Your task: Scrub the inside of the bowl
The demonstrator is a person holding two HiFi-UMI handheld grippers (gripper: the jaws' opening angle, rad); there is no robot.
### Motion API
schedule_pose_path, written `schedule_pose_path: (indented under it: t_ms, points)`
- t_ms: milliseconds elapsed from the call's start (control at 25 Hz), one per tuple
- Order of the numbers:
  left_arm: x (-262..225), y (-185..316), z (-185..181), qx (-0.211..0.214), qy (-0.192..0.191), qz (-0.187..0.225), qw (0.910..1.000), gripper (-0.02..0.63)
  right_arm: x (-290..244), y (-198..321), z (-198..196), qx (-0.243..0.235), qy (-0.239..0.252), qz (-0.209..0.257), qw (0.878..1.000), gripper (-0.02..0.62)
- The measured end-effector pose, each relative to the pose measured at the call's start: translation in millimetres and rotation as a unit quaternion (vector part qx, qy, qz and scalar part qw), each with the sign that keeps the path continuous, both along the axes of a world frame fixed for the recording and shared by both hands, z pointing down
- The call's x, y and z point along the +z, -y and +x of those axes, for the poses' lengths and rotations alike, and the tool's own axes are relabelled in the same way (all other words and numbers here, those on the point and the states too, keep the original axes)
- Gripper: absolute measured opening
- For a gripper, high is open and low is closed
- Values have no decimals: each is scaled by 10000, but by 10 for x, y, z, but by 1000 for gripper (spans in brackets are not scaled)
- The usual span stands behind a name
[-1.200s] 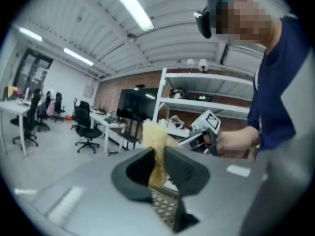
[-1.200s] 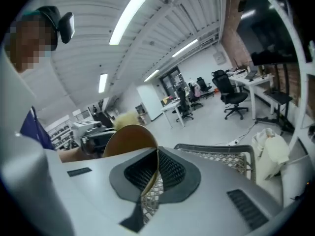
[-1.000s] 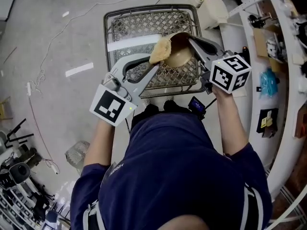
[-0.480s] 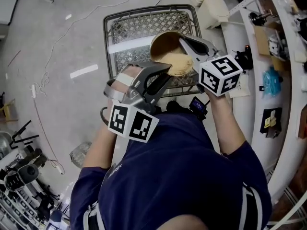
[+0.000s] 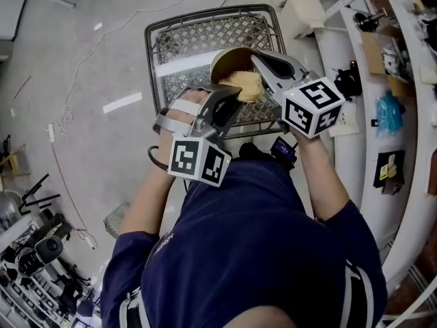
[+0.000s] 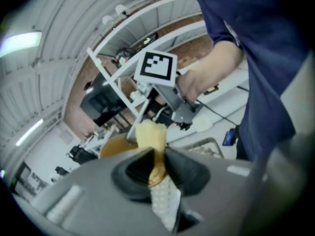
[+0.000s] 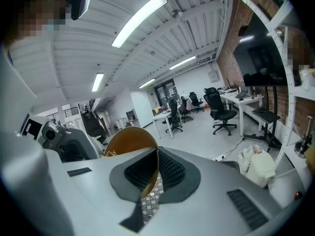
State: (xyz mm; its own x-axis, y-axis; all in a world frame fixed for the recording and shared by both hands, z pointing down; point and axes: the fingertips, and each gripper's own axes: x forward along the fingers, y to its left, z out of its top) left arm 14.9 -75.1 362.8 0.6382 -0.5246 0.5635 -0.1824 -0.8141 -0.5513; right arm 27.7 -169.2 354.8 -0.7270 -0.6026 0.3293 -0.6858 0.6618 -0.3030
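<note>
Swung in from the rim a second earlier, the left tool (image 5: 235,96) was clamped shut on a yellow spongy scrubbing pad (image 5: 244,85), which was pressed inside the round brown bowl (image 5: 227,63). The right tool (image 5: 257,60) pinched the bowl's right rim, holding it tilted above a grey wire-mesh basket (image 5: 198,31), with open floor (image 5: 89,80) to the left.

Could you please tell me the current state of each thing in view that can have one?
Left hand-held gripper, shut on the sponge.
Right hand-held gripper, shut on the bowl's rim.
Sponge, clamped and pressed inside the bowl.
Bowl, held up over the wire basket, with its opening towards the left hand-held gripper.
Wire basket, upright beneath the bowl.
</note>
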Motion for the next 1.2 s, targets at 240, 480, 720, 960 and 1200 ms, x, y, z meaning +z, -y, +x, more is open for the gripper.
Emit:
schedule_pose_path:
  t_ms: [240, 480, 720, 960, 1200]
  points:
    - [-154, 271, -203, -452, 305, 630, 9965, 64, 37, -50, -77, -119, 140, -110, 9998, 14]
    - [-107, 170, -109, -594, -575, -411, 9957, 64, 9, -48, -86, -187, 187, -73, 9996, 14]
    - [-236, 49, -5, -443, -1686, -1408, 9746, 64, 46, -13, 27, -30, 336, -146, 9993, 13]
    - [-211, 281, -262, -680, 25, 433, 9967, 64, 48, -129, -125, -251, 257, -134, 9993, 14]
    - [-123, -54, -31, -379, -833, -650, 9937, 64, 61, -60, -58, -77, 278, -120, 9995, 14]
